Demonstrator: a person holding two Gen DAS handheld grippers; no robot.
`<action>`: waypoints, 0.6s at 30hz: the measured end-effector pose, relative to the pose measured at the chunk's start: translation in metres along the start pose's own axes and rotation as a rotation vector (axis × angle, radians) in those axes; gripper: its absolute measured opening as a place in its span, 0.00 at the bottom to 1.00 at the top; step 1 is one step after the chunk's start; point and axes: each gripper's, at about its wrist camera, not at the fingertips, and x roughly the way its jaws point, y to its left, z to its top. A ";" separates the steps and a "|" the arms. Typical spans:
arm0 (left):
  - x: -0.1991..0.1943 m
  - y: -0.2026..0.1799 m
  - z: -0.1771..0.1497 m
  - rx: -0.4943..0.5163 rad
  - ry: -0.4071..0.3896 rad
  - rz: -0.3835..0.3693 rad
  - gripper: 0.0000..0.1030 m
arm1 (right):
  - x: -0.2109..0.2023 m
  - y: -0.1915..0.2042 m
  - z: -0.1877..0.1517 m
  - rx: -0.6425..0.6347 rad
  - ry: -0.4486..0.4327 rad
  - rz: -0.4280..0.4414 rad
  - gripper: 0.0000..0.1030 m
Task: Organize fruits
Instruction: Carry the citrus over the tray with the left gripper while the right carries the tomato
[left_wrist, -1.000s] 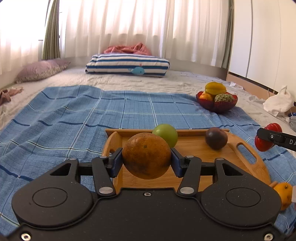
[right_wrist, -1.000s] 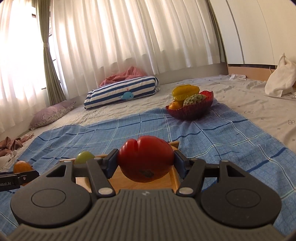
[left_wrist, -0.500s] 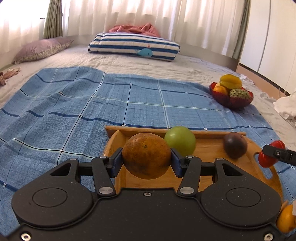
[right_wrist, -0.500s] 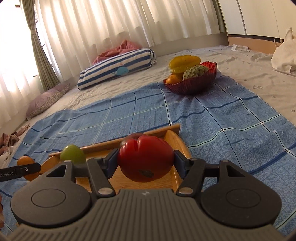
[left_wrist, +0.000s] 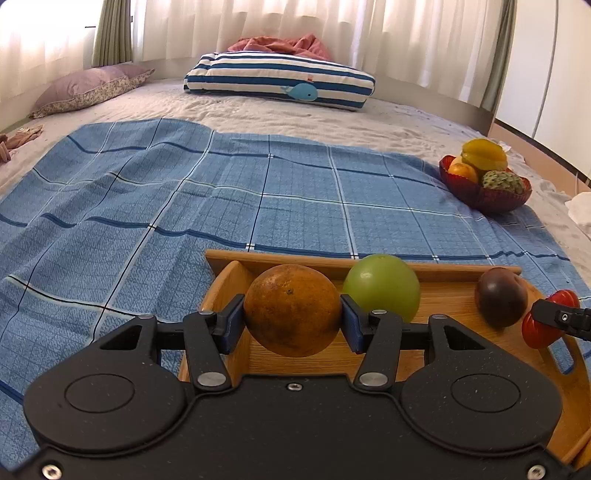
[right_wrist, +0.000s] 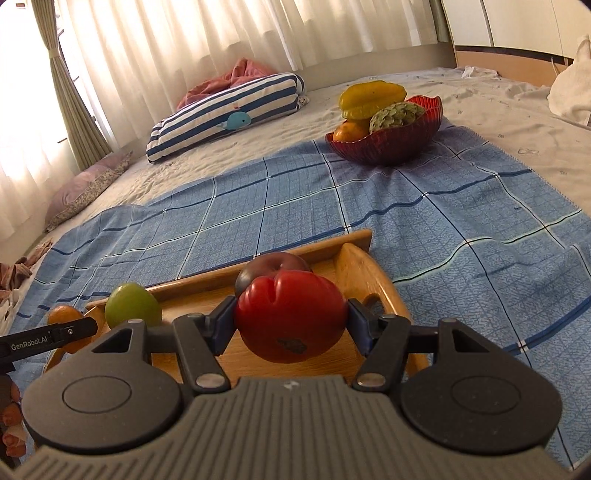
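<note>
From the left wrist view, the left gripper (left_wrist: 292, 320) is holding an orange (left_wrist: 291, 309) clamped between its fingers (left_wrist: 232, 322), above the near left end of the wooden tray (left_wrist: 439, 266). A green apple (left_wrist: 382, 287) and a dark plum (left_wrist: 500, 296) are sitting against the tray's far rim, in the orange's path. Beyond the tray a red bowl (left_wrist: 480, 194) is holding more fruit. The black body is hiding the tray's near edge.

From the right wrist view, the right gripper (right_wrist: 291, 322) is gripping a red tomato (right_wrist: 290, 314) with its fingers (right_wrist: 357, 320) clamped on it, over the tray's right end. The tomato is covering most of the plum.
</note>
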 end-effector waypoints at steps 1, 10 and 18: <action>0.001 0.001 0.000 -0.002 0.002 0.001 0.49 | 0.002 -0.001 0.000 0.002 0.002 -0.004 0.64; 0.008 0.002 0.001 -0.013 0.009 0.003 0.49 | 0.007 -0.003 0.003 0.003 -0.001 -0.012 0.64; 0.016 0.003 0.001 -0.021 0.016 0.011 0.49 | 0.008 -0.007 0.001 0.035 0.019 -0.001 0.64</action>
